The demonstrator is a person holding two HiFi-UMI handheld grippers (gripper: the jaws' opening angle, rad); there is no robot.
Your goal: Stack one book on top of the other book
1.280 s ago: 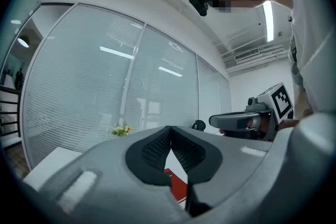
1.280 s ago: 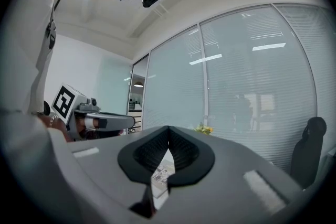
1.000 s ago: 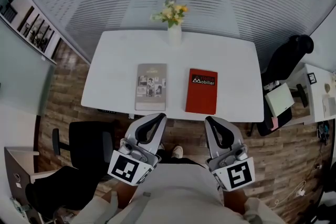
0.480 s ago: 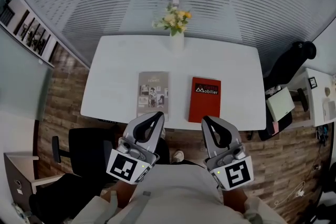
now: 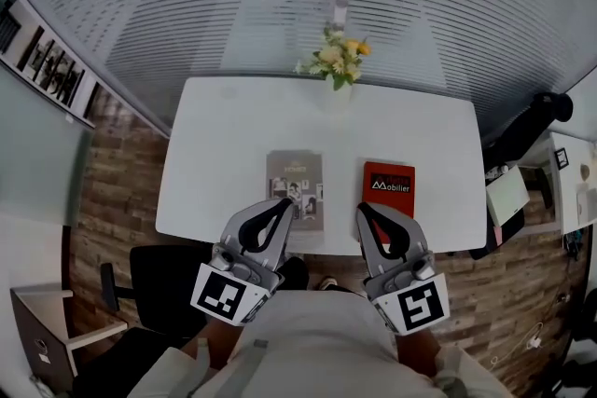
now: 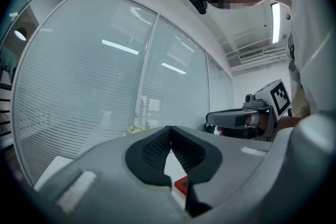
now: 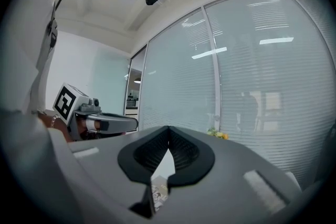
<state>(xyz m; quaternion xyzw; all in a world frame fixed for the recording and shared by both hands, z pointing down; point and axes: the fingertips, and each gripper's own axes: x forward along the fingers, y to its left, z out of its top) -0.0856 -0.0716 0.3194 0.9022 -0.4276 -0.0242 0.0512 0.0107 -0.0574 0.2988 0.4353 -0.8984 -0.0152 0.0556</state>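
Note:
Two books lie flat side by side on the white table (image 5: 215,154). The grey book (image 5: 297,182) with small photos on its cover is on the left, the red book (image 5: 392,193) on the right. My left gripper (image 5: 285,205) hangs shut and empty over the near end of the grey book. My right gripper (image 5: 362,211) is shut and empty too, over the table's front edge at the red book's near left corner. A sliver of the red book (image 6: 181,184) shows past the left jaws, and a sliver of the grey book (image 7: 156,195) past the right jaws.
A vase of yellow flowers (image 5: 340,62) stands at the table's far edge against a glass wall with blinds. A black chair (image 5: 160,279) is at the near left on the wood floor. A side desk with papers (image 5: 508,197) and another chair are to the right.
Both grippers have moved forward together toward the table, from over the floor to its front edge. The books now lie just beyond the fingertips. Jaws stayed shut.

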